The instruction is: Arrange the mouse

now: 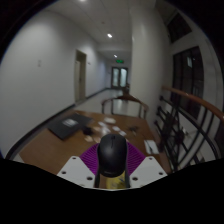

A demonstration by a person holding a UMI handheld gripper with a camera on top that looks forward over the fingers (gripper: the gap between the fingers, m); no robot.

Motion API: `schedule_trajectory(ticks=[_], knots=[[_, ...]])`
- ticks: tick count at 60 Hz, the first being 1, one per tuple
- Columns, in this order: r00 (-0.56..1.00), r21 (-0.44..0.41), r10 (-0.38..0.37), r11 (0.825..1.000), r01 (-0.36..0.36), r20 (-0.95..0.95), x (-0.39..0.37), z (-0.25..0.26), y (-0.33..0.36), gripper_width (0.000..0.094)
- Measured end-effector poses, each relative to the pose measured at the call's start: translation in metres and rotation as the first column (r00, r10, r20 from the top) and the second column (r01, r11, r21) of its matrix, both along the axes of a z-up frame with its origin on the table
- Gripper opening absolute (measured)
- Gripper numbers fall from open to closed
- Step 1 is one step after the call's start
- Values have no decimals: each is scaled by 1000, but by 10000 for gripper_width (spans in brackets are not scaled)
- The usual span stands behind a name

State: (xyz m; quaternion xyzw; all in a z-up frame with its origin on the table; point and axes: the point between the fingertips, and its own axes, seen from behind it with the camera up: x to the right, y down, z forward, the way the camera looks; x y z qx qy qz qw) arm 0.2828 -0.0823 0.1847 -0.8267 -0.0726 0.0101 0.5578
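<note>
A black computer mouse (112, 154) sits between my gripper's (112, 160) two fingers, its rounded back toward the camera. The purple pads (92, 158) press against both of its sides, and it is held up above a brown wooden table (60, 145). The mouse hides the space right ahead of the fingers.
A dark laptop (67, 126) lies on the table at the left. Small white items (107, 124) lie farther back in the middle, and a white keyboard-like item (151, 146) lies at the right. A dark railing (185, 125) runs along the right, with a corridor beyond.
</note>
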Motion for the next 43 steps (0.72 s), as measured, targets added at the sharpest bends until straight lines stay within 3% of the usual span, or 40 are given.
schedule_trajectory(ticks=[4,9,16,19,24,28,33,36,43], knots=[[997,-104,-70,992,72,19,49,-51,-8,339],[993,-216,-119,969,122,28,81,-115,-18,336],[991,-287,-127,949,132,35,95,-171,-23,337],[993,-279,-116,953,116,16,102,-171,-29,366],[995,-294,-101,951,94,-9,99,-177,-27,495],[999,-309,-46,950,45,5,101,-176,-33,574],[999,-323,-15,946,24,30,114,-169,-51,879],[1000,-309,-10,951,10,1,112,-164,-57,841],[996,-280,30,958,-53,-84,114,-144,-97,852]])
